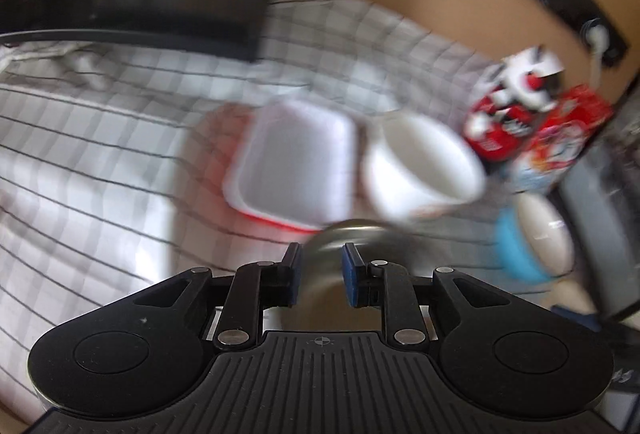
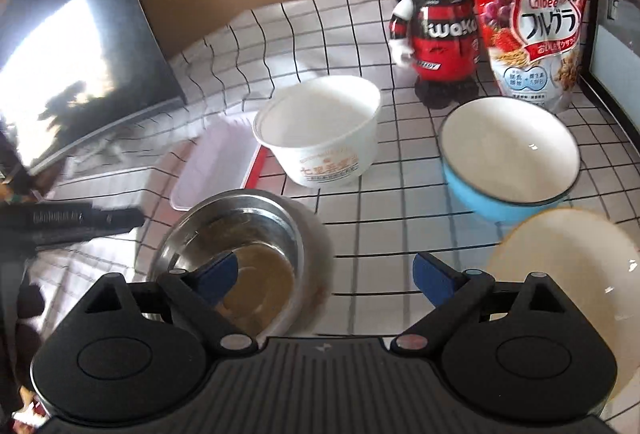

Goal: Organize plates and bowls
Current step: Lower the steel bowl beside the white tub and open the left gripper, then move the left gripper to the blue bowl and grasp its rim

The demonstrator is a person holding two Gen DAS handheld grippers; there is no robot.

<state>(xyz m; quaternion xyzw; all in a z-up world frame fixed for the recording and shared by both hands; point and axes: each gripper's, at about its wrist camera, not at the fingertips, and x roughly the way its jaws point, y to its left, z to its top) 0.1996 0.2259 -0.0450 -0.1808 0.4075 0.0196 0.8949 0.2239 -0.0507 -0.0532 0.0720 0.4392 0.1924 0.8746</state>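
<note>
A steel bowl [image 2: 236, 234] stands on the checked cloth, near left in the right wrist view. My left gripper [image 1: 320, 270] is partly closed, its blue pads either side of that bowl's rim [image 1: 352, 230]; the view is blurred. It also shows at the left edge of the right wrist view [image 2: 132, 220]. My right gripper [image 2: 324, 274] is open and empty above the cloth, beside the steel bowl. A white paper bowl [image 2: 320, 129], a white tray with red edge [image 2: 216, 161], a blue bowl [image 2: 508, 165] and a cream plate [image 2: 568, 274] lie around.
A red-and-white robot toy [image 2: 436, 17] and a red cereal bag [image 2: 532, 17] stand at the back right. A dark screen [image 2: 72, 45] stands at the left. A dark appliance [image 2: 616, 33] borders the right edge.
</note>
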